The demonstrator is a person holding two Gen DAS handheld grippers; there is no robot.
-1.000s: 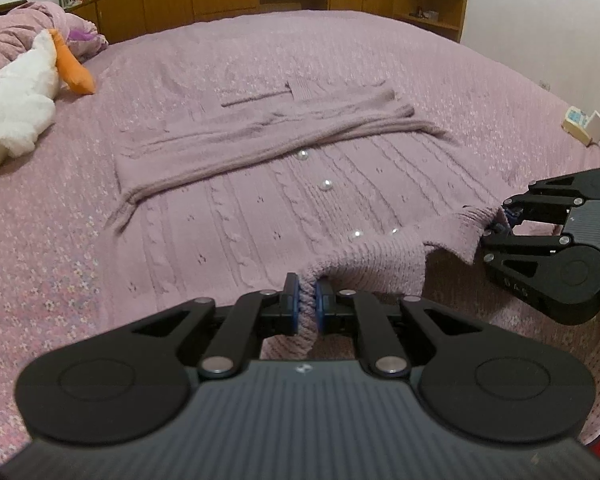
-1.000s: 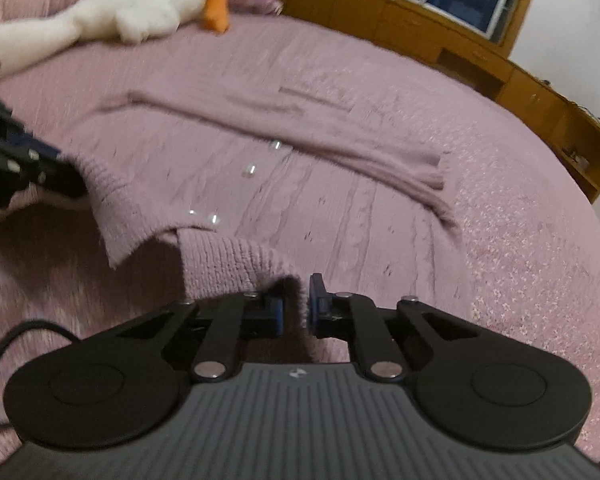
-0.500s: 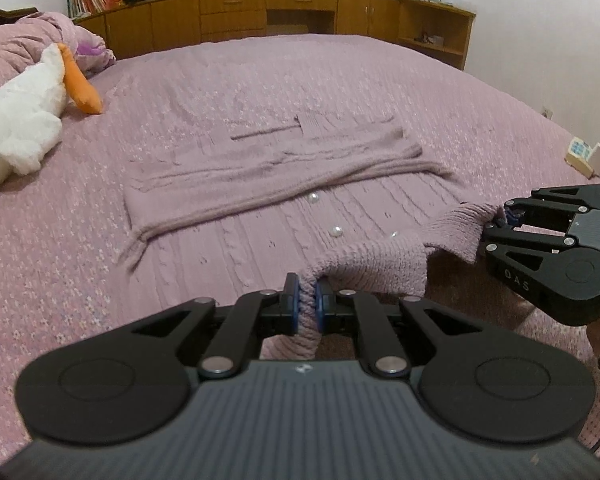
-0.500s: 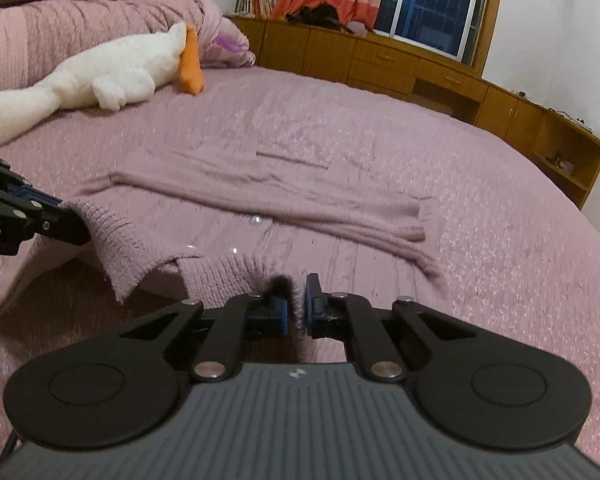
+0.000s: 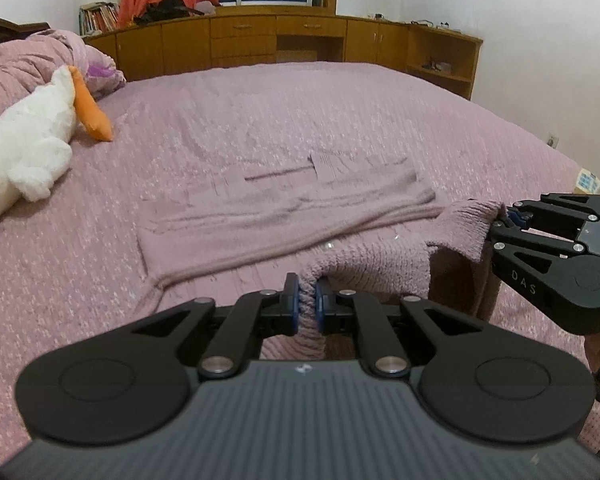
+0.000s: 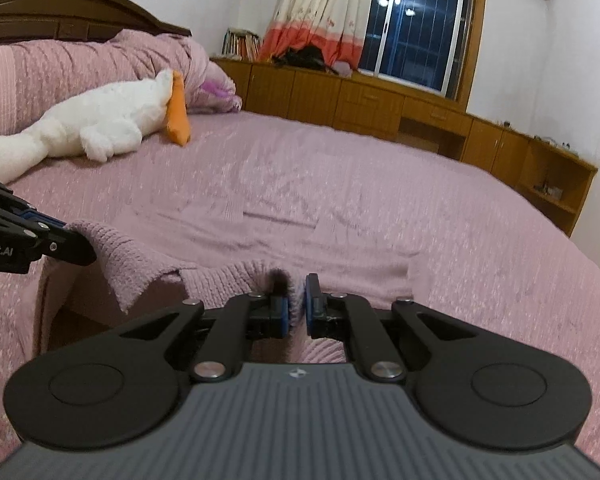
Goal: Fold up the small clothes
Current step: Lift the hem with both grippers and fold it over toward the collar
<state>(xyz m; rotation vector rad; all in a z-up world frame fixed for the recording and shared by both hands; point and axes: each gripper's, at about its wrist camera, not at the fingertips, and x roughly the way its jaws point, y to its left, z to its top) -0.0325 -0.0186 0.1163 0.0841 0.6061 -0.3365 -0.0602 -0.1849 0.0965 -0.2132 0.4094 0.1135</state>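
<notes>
A mauve cable-knit cardigan lies on the bed with its sleeves folded across the chest. My left gripper is shut on the ribbed bottom hem and holds it above the bed. My right gripper is shut on the hem further along; it also shows in the left wrist view. The hem hangs raised between the two grippers and hides the lower body of the cardigan. The left gripper shows at the left edge of the right wrist view.
A pink bedspread covers the bed. A white plush goose with an orange beak lies at the far left by the pillows. Wooden cabinets run along the back wall. A small device sits at the right bed edge.
Both grippers have lifted the hem higher and carried it toward the collar. The buttons and lower body are now mostly covered by the raised hem.
</notes>
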